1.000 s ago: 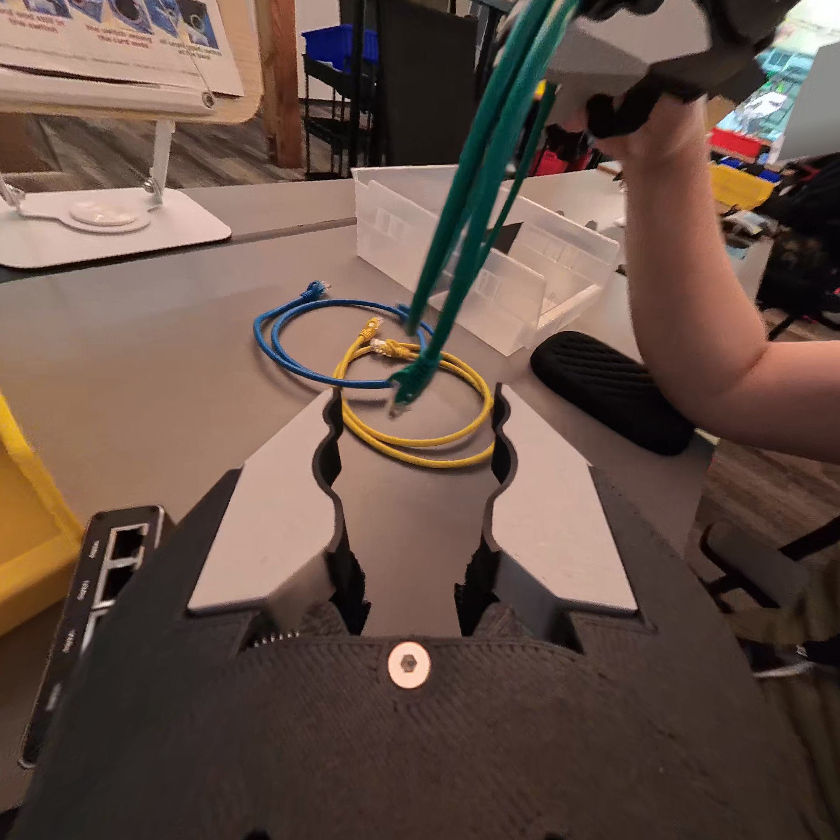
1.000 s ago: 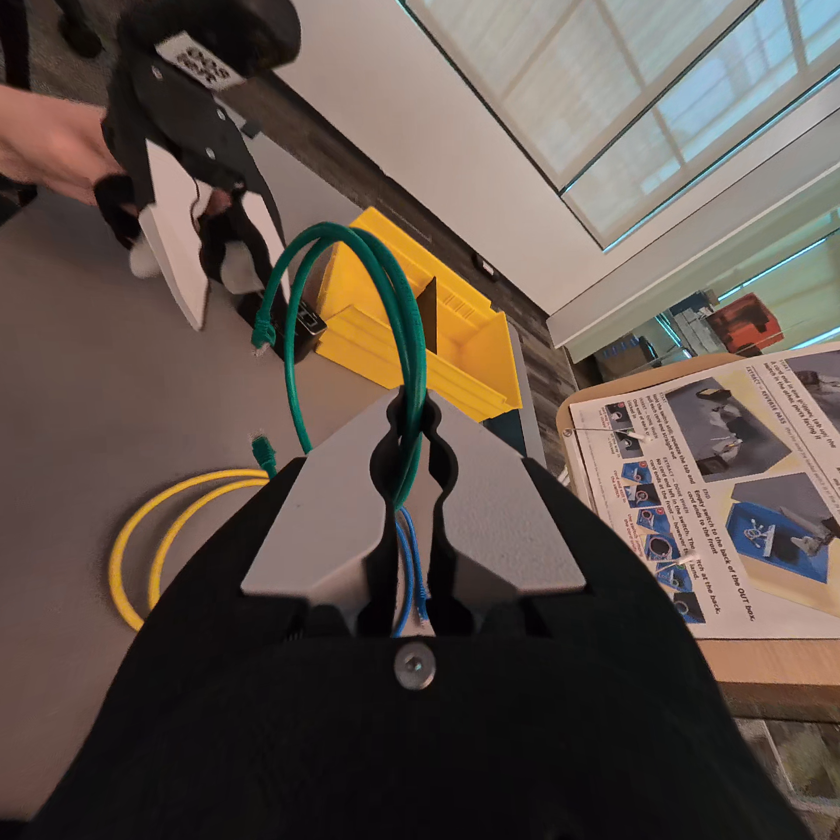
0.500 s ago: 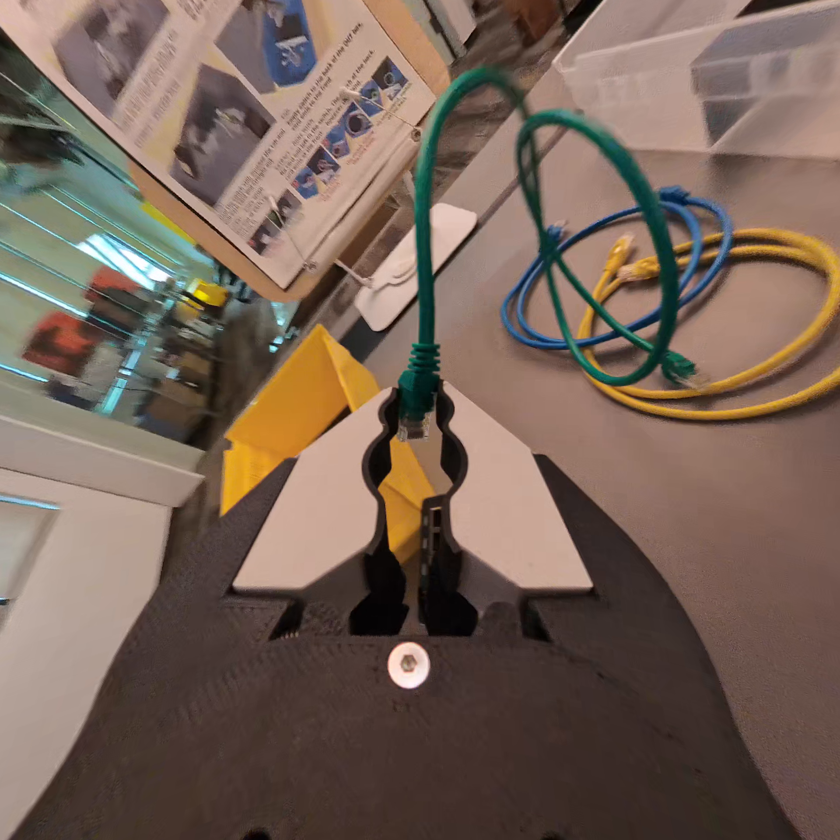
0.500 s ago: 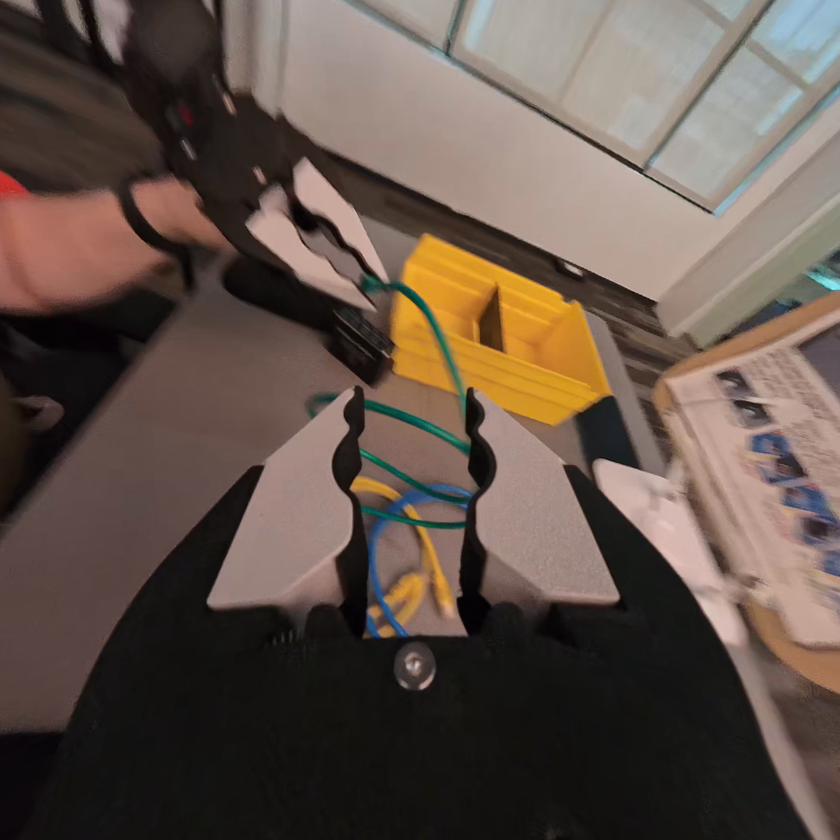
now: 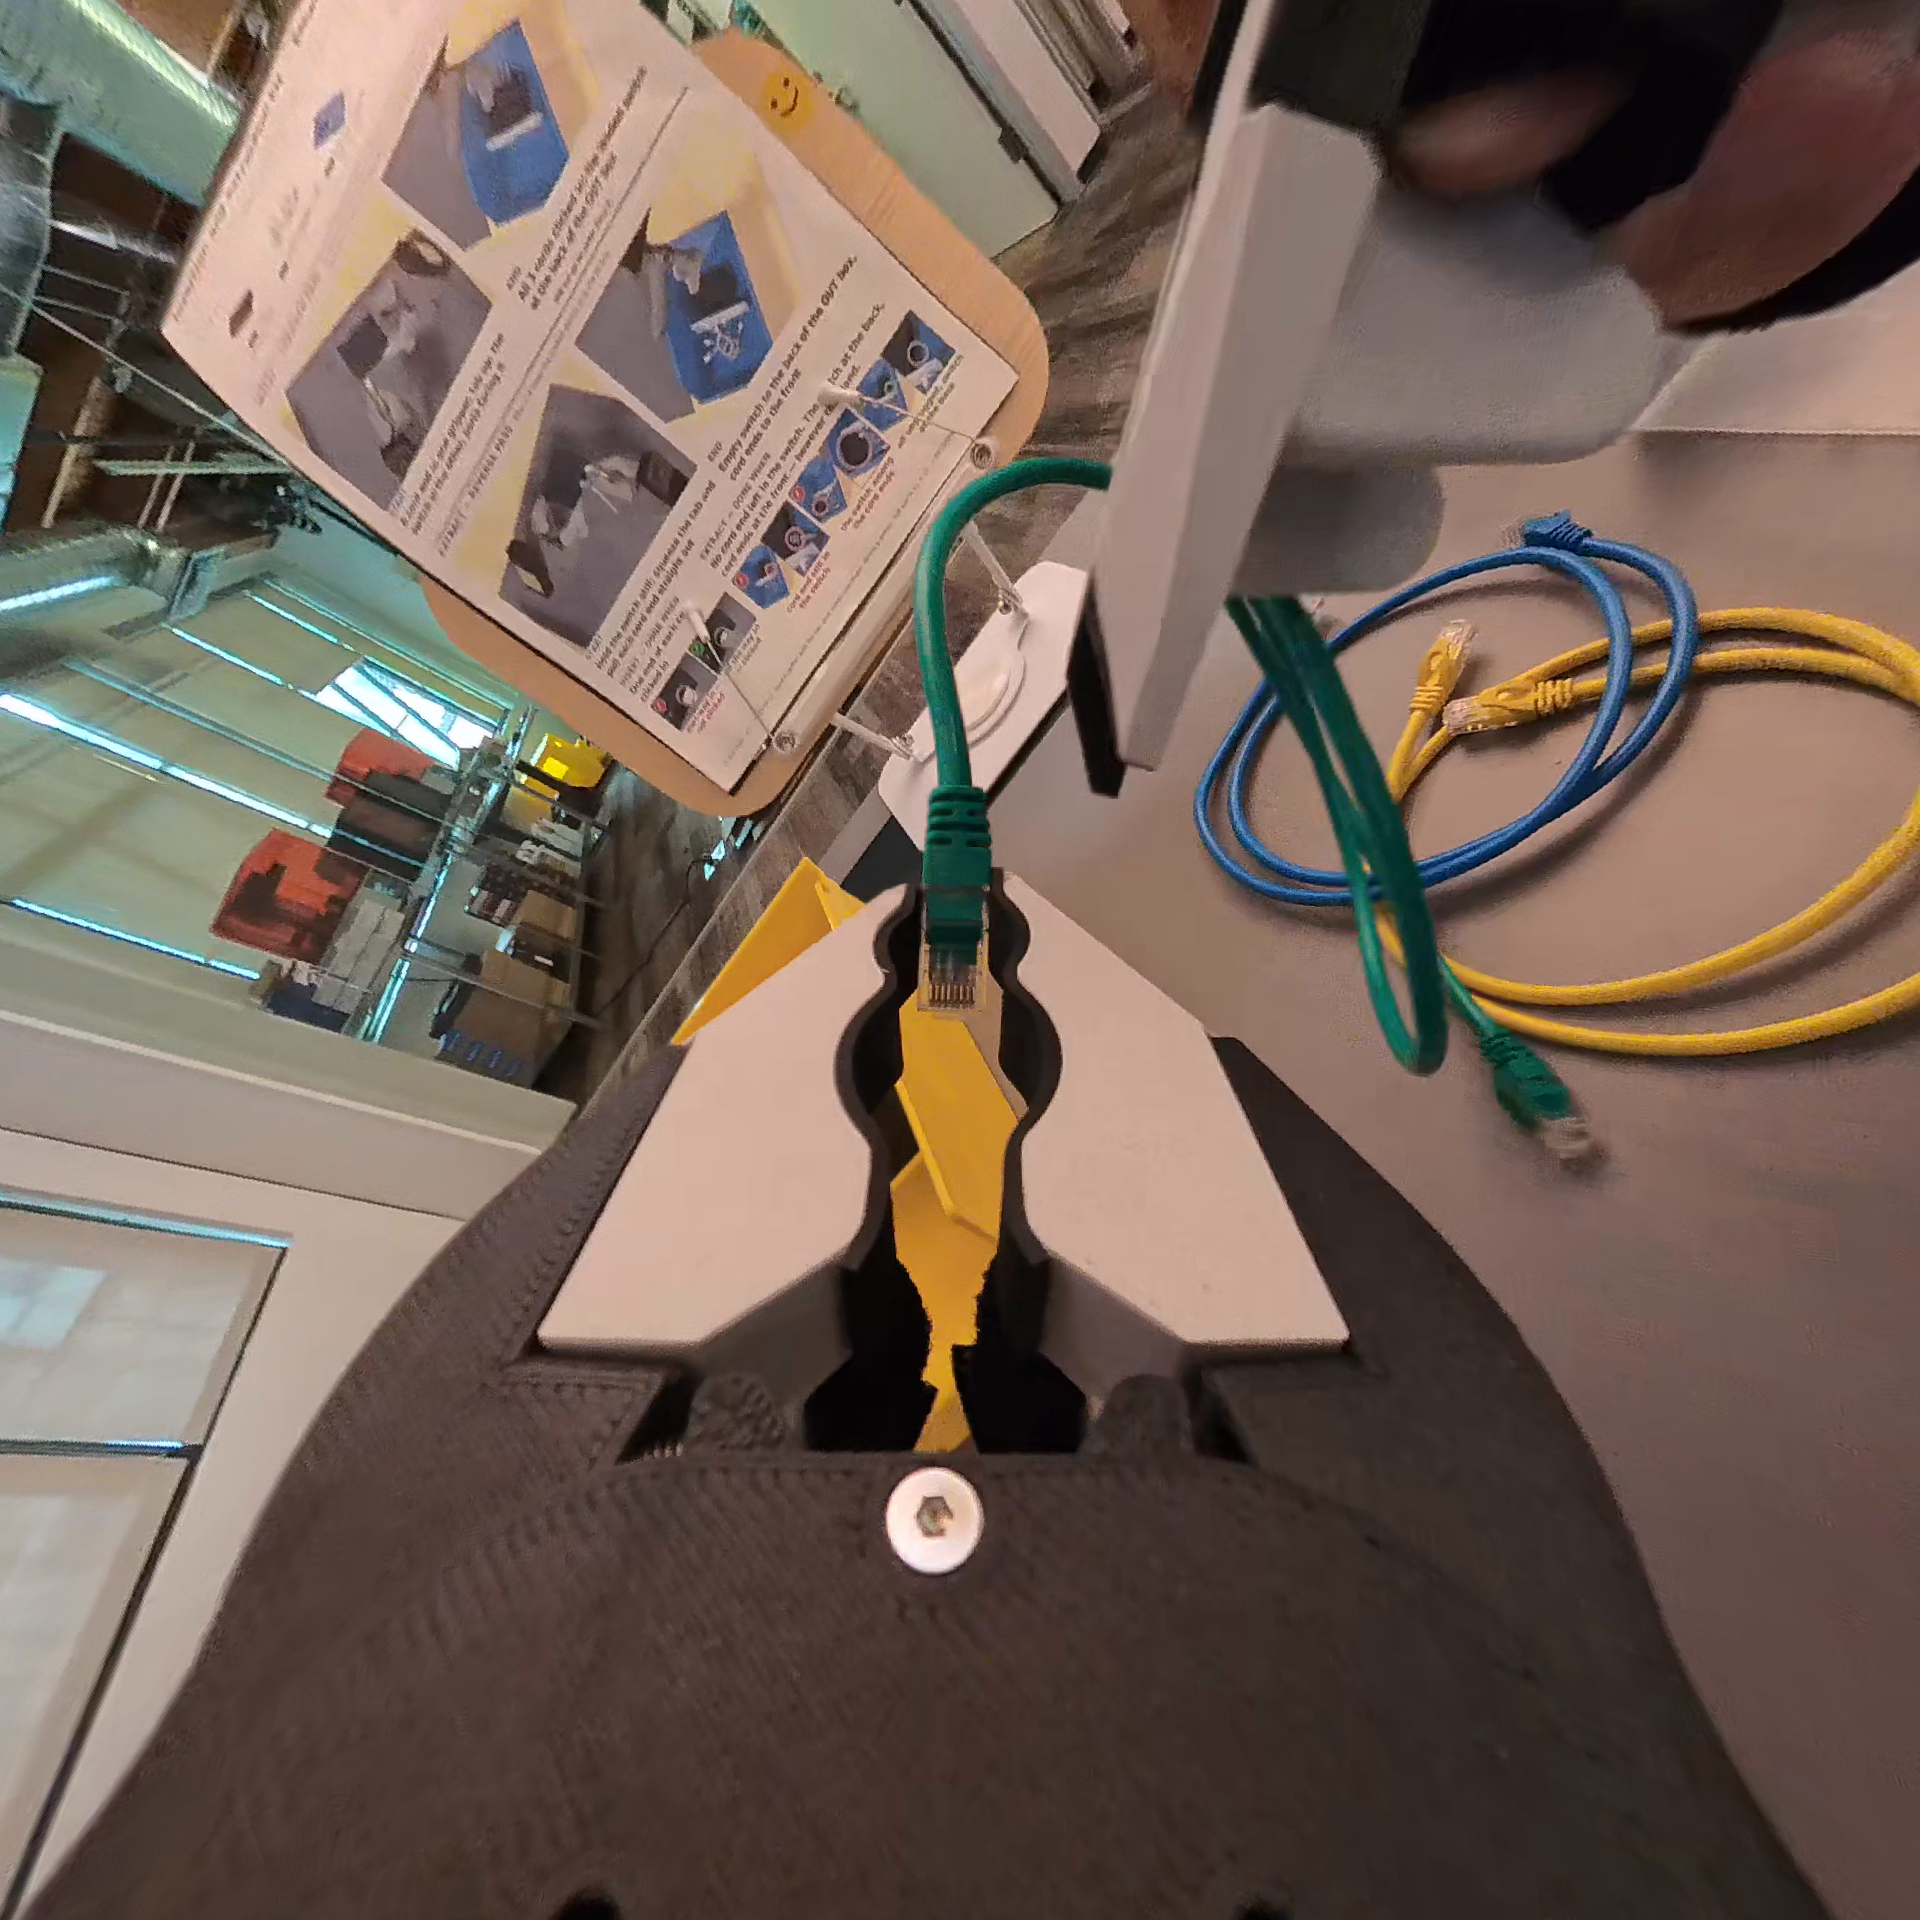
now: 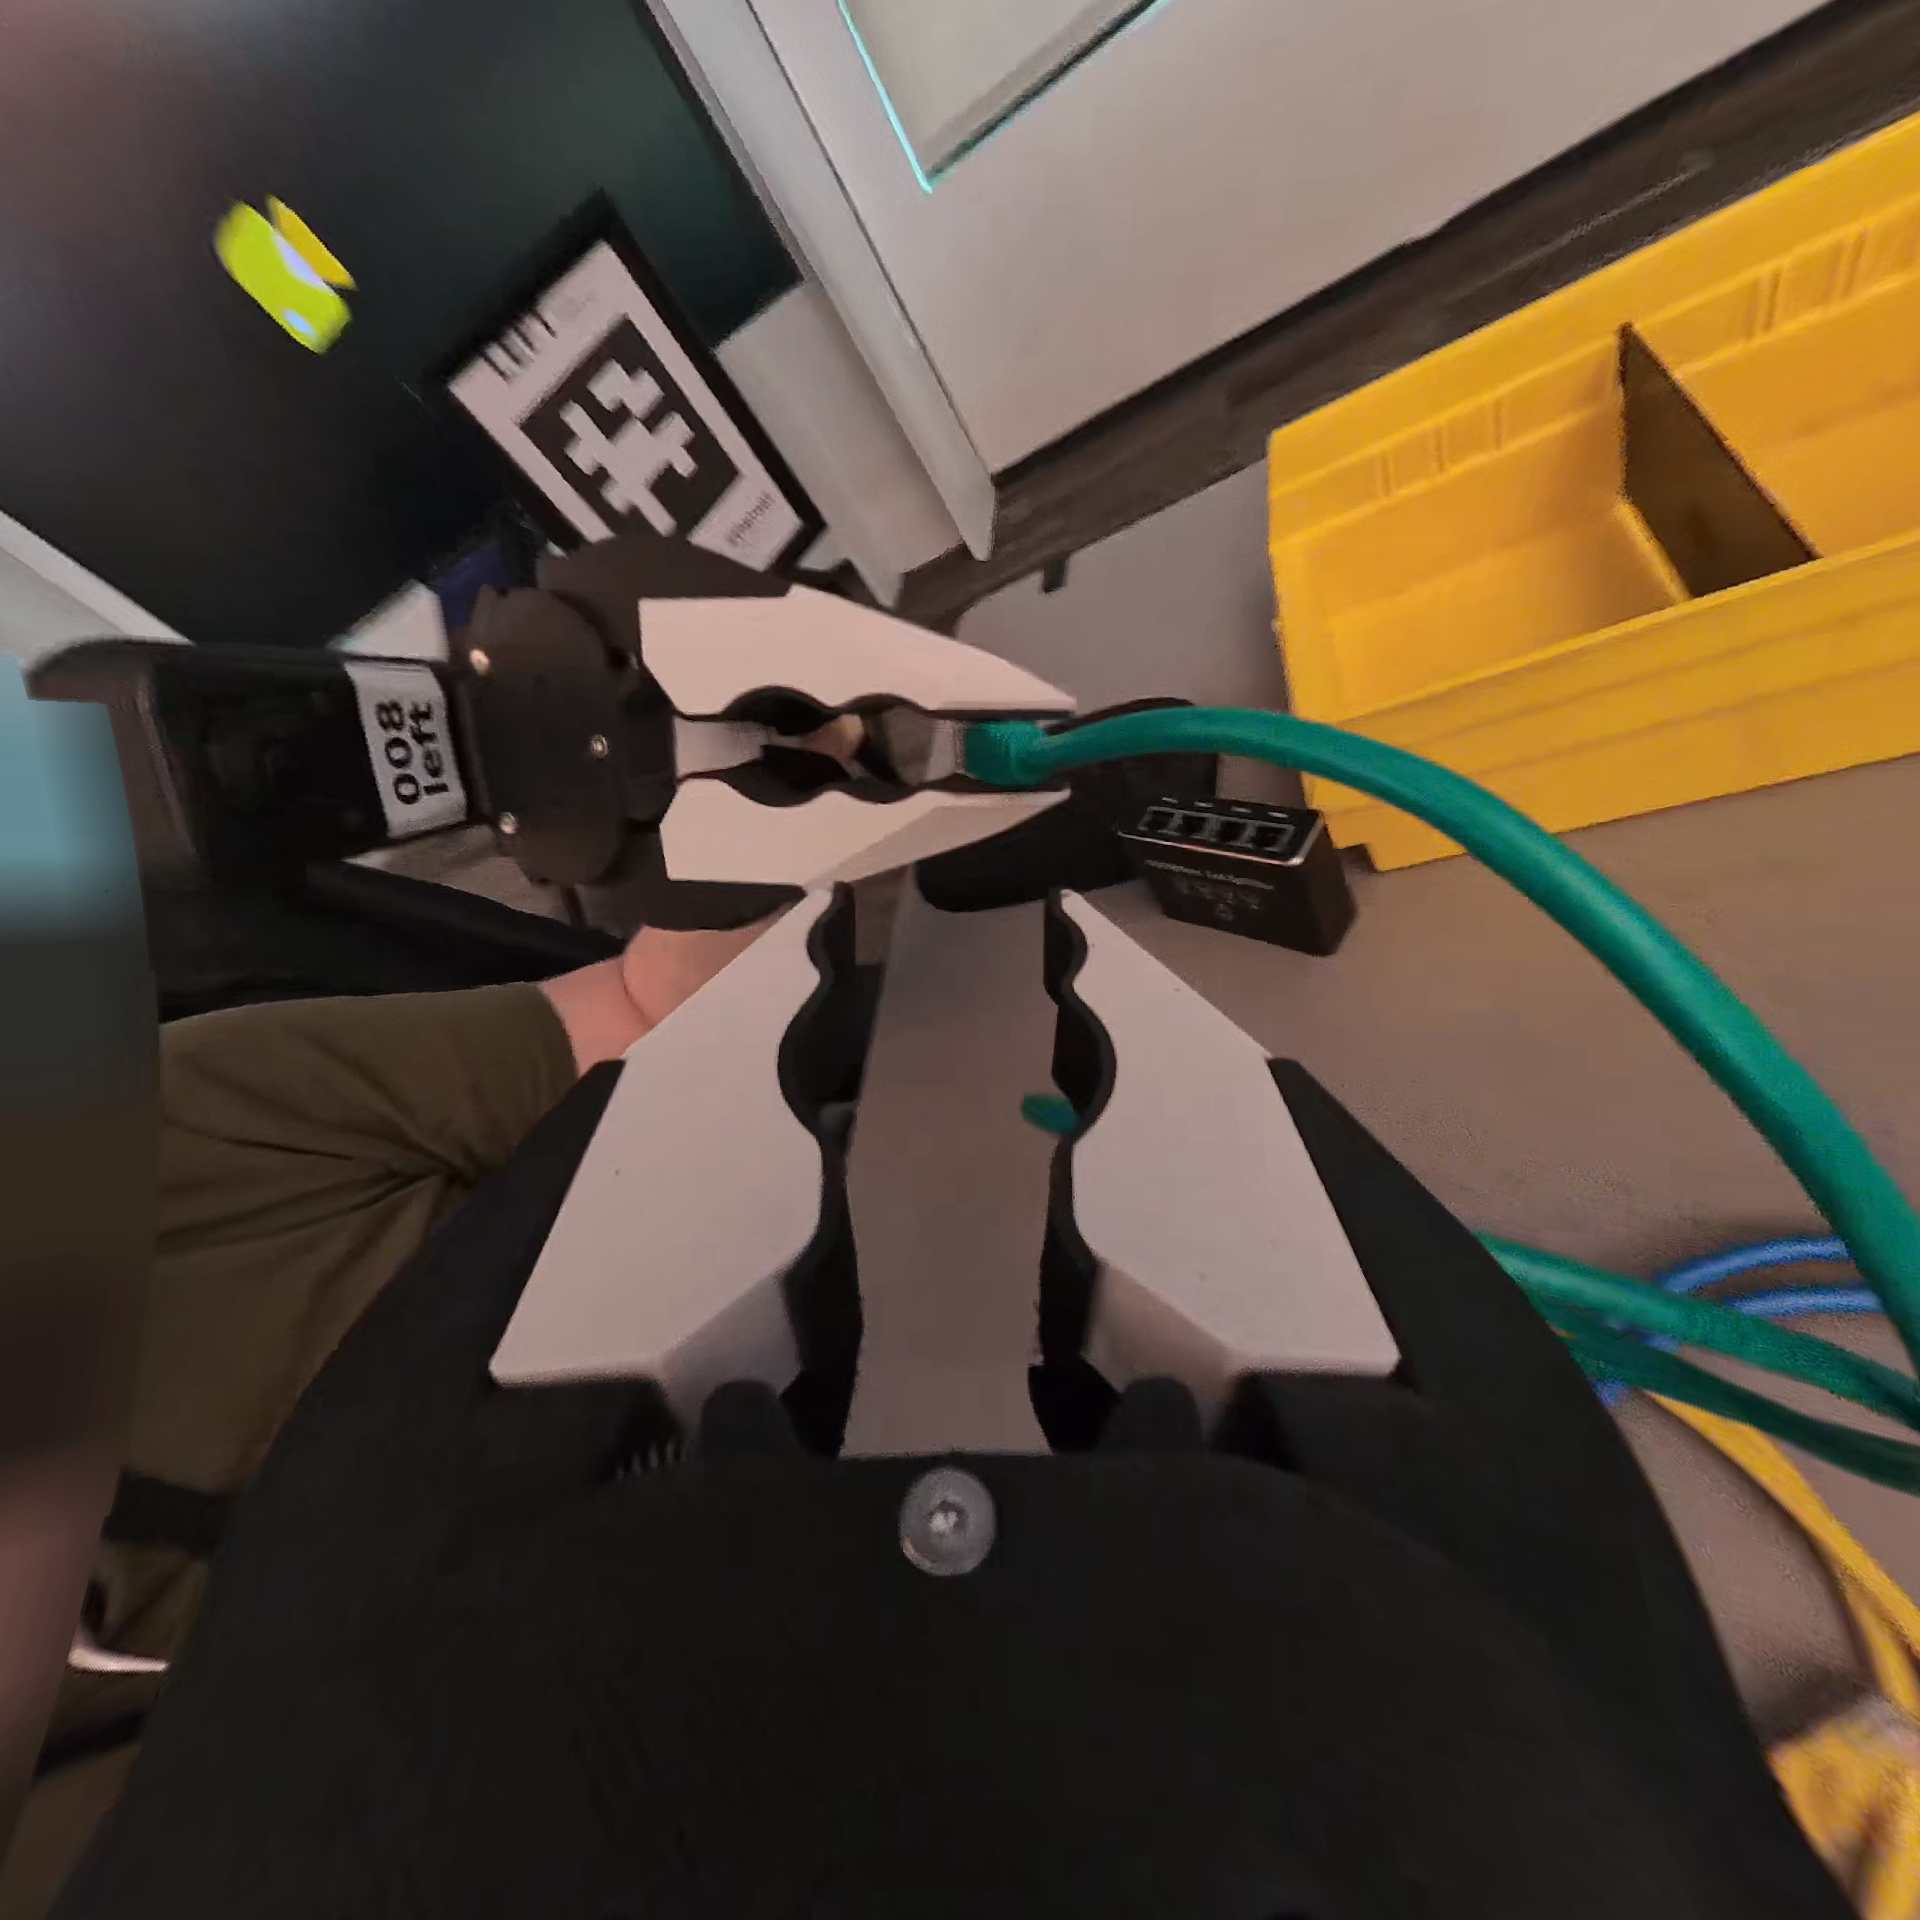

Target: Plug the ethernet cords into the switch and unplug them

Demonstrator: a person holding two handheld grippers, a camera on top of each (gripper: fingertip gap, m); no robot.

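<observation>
The left gripper [image 5: 954, 940] pinches the plug of the green ethernet cord [image 5: 943, 634] at its tips, the cord arcing toward 1 o'clock. In the right wrist view, the right gripper [image 6: 948, 914] stands spread and empty; the black switch [image 6: 1236, 860] sits at 1 o'clock, beside the yellow bin [image 6: 1538, 623]. Blue cord [image 5: 1621, 613] and yellow cord [image 5: 1766, 997] lie coiled on the table [image 5: 1714, 1351].

Grey worktop [image 5: 1714, 1299] up front, wood-plank floor [image 5: 644, 935] beyond, storage shelves [image 5: 488, 862] by bright windows [image 5: 135, 727], white wall [image 6: 1195, 208] behind.
</observation>
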